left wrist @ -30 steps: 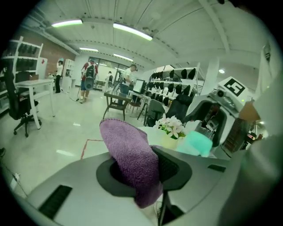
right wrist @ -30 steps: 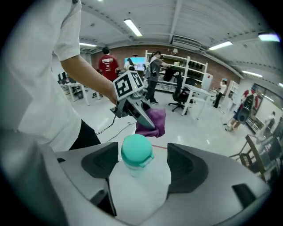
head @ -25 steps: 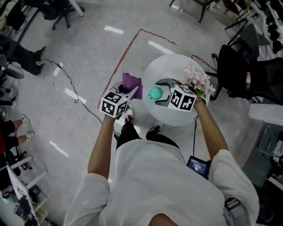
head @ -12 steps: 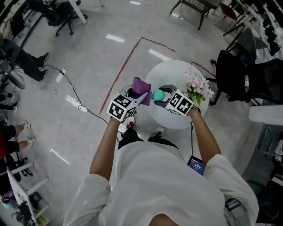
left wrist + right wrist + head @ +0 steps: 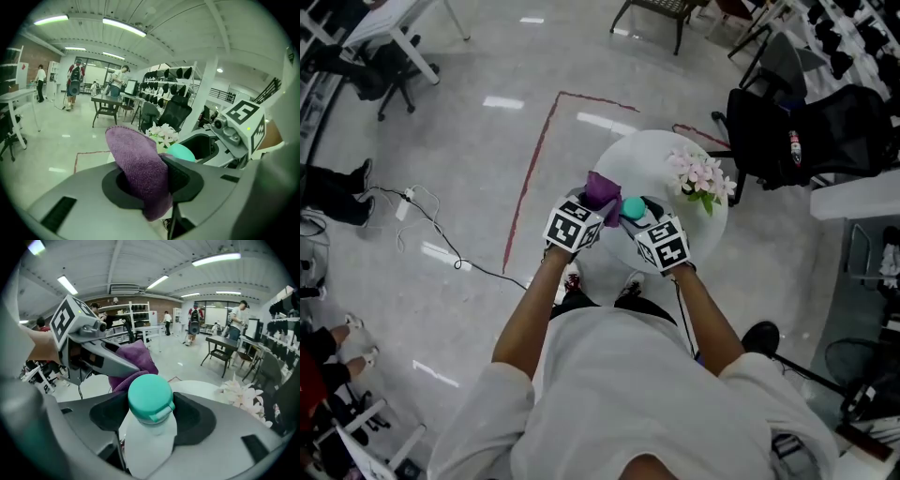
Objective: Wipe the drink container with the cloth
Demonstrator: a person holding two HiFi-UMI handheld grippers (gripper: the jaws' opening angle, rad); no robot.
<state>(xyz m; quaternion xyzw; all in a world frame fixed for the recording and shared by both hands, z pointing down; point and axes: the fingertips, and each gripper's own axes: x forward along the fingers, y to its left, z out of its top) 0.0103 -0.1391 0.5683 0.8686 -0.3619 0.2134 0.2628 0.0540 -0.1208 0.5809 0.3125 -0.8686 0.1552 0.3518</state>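
My left tool (image 5: 596, 204) is pinched narrow on the purple cloth (image 5: 138, 164). My right tool (image 5: 636, 216), jaws fairly wide, grips the white bottle (image 5: 151, 434) under its teal cap (image 5: 149, 396). The cloth sits just beside the cap, over the round bench (image 5: 652, 156).

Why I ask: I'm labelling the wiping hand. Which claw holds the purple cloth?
The left claw: its jaws pinch the purple cloth, while the right claw grips the white bottle with the teal cap.
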